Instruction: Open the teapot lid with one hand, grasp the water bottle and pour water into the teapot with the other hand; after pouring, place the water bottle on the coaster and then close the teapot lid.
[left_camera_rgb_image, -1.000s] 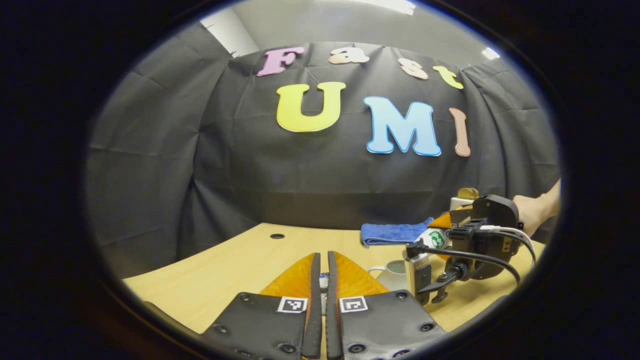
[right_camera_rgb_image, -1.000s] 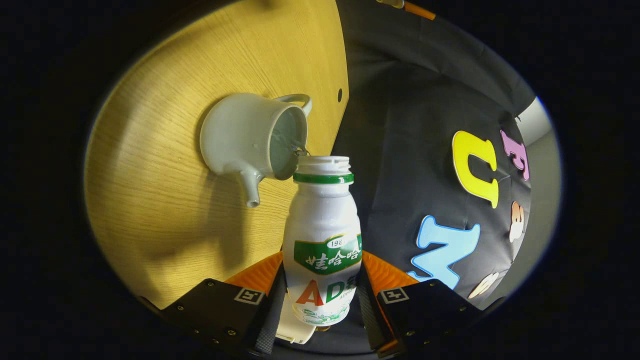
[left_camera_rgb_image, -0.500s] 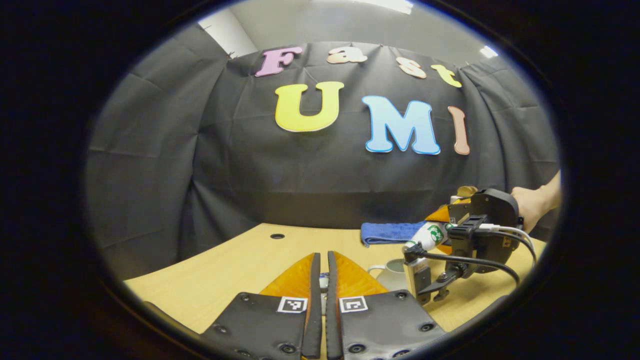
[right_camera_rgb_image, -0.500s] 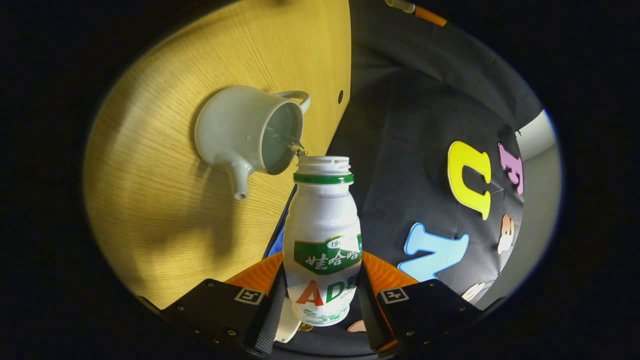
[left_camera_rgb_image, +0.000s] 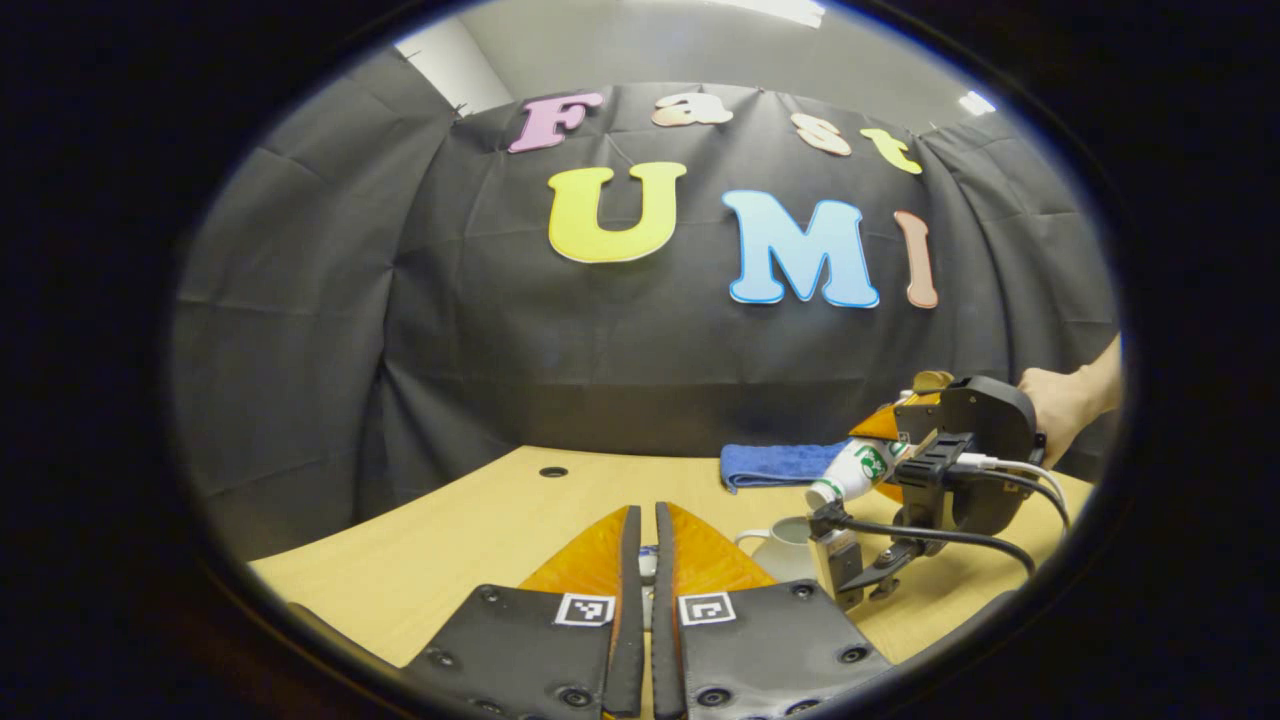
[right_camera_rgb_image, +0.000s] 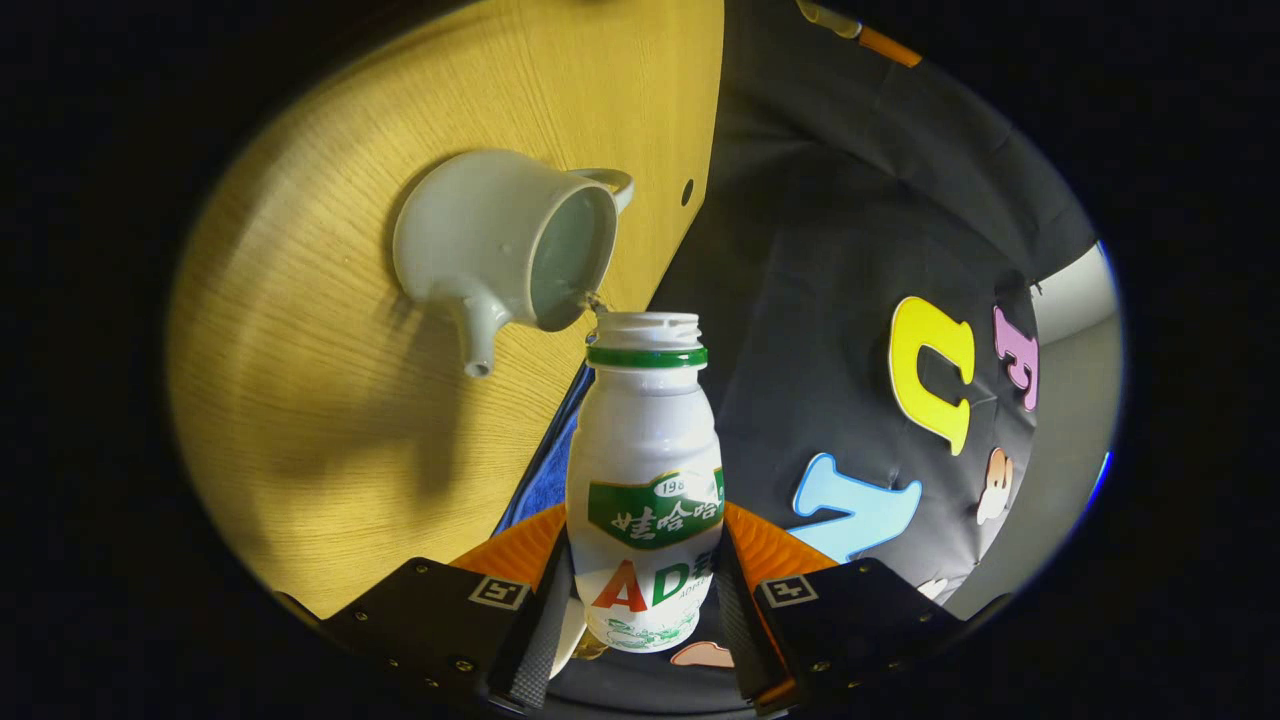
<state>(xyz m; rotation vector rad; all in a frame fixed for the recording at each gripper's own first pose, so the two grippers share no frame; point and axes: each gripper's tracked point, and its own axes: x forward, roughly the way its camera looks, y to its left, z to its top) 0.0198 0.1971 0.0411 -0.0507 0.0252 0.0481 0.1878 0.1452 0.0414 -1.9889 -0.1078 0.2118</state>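
- Wooden table (right_camera_rgb_image: 330, 400) before black cloth; the teapot (right_camera_rgb_image: 500, 245) sits upper left in the right gripper view, lid off.
- Right tool (right_camera_rgb_image: 640, 600) grips the bottle (right_camera_rgb_image: 645, 470); since a second ago it has tipped back and the stream thinned, so pouring looks nearly done.
- Left tool (left_camera_rgb_image: 640, 560) nearly closed on something small, probably the lid.

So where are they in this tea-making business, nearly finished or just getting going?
About midway. Done: the teapot stands open on the table, its lid off. In hand: the right claw grips the water bottle, tipped with its mouth at the teapot's rim and a thin trickle going in. The left claw is nearly closed on something small, probably the lid. Left: set the bottle on the coaster, then close the lid.
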